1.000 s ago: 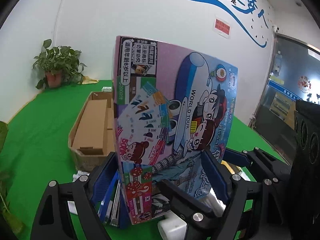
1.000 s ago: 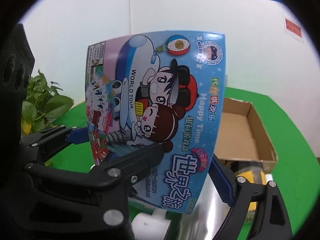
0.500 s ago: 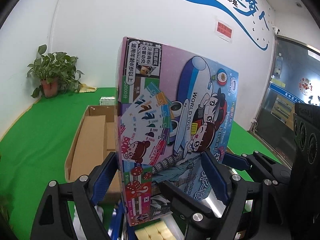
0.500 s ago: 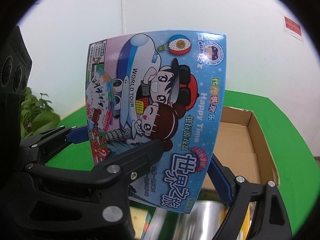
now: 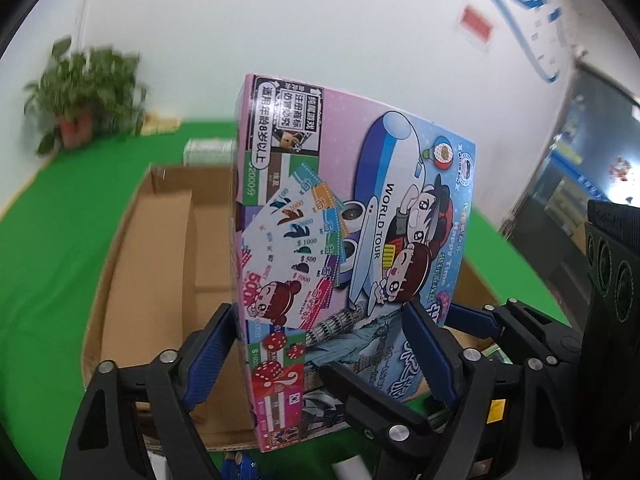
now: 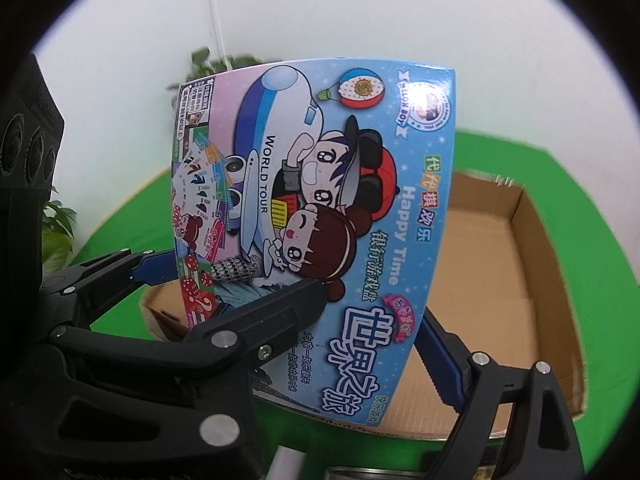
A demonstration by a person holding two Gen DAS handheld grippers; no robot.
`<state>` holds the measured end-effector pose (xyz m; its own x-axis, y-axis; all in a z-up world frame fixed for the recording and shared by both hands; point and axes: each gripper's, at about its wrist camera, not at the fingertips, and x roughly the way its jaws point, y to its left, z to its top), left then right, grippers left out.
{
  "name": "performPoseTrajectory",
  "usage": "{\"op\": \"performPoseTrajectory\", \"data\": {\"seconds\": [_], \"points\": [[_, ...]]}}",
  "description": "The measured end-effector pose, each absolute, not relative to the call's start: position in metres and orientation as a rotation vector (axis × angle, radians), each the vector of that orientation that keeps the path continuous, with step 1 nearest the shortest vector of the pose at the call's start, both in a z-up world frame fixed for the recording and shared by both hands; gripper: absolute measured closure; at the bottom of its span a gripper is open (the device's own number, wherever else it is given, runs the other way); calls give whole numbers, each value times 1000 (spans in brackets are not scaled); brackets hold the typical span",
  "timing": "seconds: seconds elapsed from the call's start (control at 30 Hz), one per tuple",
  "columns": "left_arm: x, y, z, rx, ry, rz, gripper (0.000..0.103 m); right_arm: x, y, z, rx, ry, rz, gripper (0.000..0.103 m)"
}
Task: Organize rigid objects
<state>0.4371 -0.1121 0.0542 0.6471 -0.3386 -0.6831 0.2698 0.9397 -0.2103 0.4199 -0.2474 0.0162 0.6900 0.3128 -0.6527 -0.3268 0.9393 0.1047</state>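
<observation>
Clearly, the tall, flat cardboard board-game box [image 5: 352, 248] printed with a cartoon aeroplane and two children is too broad for one tool, so both grippers share it. The left gripper [image 5: 320, 344] has its blue-padded fingers [image 5: 208, 356] set wide across the box's lower end, one pad against the narrow purple side and the other on the printed face, so it is clamped on the box rather than empty. The right gripper [image 6: 372, 332] does the same from the other side: its black finger lies over the face near the big Chinese lettering, and its blue-edged finger [image 6: 440, 364] braces the far edge at about 4 o'clock. Each tool shows in the other's view, gripping the same end.

The box stands upright, lifted clear of the green cloth-covered table [image 5: 48, 248], which keeps its long side vertical for lowering. Behind it, from 9 o'clock round to 12 in the left view, lies the open brown corrugated cardboard carton [image 5: 160, 248], shallow and seemingly empty; I judge it the destination. A blurred potted green plant [image 5: 86, 92] sits at 10 o'clock by the white wall. Small items at 6 o'clock are too cropped to name.
</observation>
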Motion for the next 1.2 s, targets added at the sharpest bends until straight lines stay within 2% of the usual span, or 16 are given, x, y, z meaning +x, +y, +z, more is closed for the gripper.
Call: {"op": "performPoseTrajectory", "data": {"seconds": [0.23, 0.4, 0.57, 0.6, 0.63, 0.67, 0.73, 0.9, 1.03, 1.1, 1.13, 1.2], "points": [[489, -111, 40, -144, 898, -329, 33, 445, -242, -7, 12, 883, 392, 15], [504, -114, 27, -132, 949, -302, 35, 463, -235, -24, 47, 991, 419, 15], [507, -109, 24, -157, 961, -283, 38, 467, -227, -22, 16, 1008, 435, 16], [506, -110, 25, -144, 959, -272, 42, 467, -235, -21, 11, 1011, 436, 17], [506, -113, 27, -114, 951, -255, 46, 467, -233, -22, -6, 1025, 437, 22], [498, -111, 28, -99, 943, -245, 46, 470, -233, -25, -13, 1045, 438, 32], [491, -111, 33, -93, 925, -243, 46, 480, -234, -35, -3, 1100, 435, 45], [461, -90, 42, -119, 857, -232, 46, 474, -234, -31, -34, 1079, 439, 45], [446, -83, 39, -117, 868, -248, 49, 462, -261, -19, 68, 1040, 478, 42], [435, -79, 28, -120, 898, -254, 50, 447, -278, -7, 58, 974, 419, 32], [429, -79, 22, -122, 909, -257, 54, 435, -292, 3, 58, 931, 389, 24], [414, -81, 15, -109, 903, -248, 55, 421, -311, 14, 65, 880, 354, 23]]}}
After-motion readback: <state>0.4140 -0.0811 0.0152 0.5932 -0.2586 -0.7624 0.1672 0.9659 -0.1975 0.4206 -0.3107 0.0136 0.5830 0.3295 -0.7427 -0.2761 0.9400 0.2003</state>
